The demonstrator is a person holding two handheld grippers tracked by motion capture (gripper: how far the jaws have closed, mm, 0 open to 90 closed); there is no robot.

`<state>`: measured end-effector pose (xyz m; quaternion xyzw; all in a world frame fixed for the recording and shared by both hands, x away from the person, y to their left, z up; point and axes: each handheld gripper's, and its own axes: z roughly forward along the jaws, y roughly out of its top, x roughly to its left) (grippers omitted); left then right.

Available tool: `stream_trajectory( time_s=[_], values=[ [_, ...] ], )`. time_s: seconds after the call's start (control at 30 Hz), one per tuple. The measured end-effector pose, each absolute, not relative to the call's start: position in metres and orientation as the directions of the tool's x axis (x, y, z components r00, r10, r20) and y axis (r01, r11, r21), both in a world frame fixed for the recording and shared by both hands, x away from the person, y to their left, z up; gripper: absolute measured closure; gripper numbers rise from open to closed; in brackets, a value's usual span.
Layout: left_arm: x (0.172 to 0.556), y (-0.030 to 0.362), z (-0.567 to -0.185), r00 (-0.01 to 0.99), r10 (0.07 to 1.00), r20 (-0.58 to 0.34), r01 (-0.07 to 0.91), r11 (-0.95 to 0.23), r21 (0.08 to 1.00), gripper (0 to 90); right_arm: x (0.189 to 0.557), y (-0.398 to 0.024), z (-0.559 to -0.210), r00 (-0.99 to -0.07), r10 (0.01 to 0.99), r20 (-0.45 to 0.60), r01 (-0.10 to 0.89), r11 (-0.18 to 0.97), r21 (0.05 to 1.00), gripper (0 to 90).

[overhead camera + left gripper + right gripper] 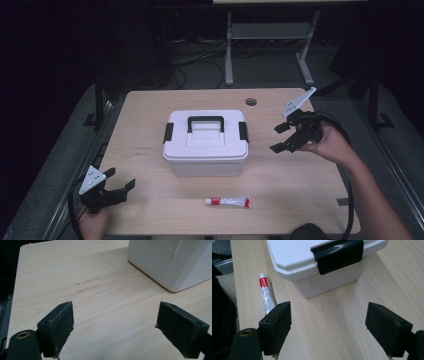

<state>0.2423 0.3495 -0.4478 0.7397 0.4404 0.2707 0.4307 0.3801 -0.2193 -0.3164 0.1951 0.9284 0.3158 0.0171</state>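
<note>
White lidded box (206, 143): centre of table (300, 200), latches shut; right gripper (281, 137): jaws wide, empty, beside box's right latch (338, 255); left gripper (120, 186): jaws wide, empty, near-left corner; tube (228, 202): before box.

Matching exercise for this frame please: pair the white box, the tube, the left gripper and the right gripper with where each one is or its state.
Things:
1. white box
2. tube
3. left gripper
4. right gripper

Places or states:
A. open, beside the box's right latch
B. lying flat near the table's front edge
C. lid shut, mid-table
D. open, at the front left corner of the table

Pairs: 1-C, 2-B, 3-D, 4-A
</note>
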Motion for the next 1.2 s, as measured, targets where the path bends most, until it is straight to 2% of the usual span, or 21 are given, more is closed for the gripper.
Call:
stream_trajectory(
  time_s=[1.2],
  values=[
    [0.242, 0.354, -0.447, 0.46, 0.888, 0.013, 0.414, -0.228, 0.881, 13.4, 0.41, -0.167, -0.271, -0.956, 0.291, 0.044, 0.269, 0.803, 0.532, 19.9]
  ],
)
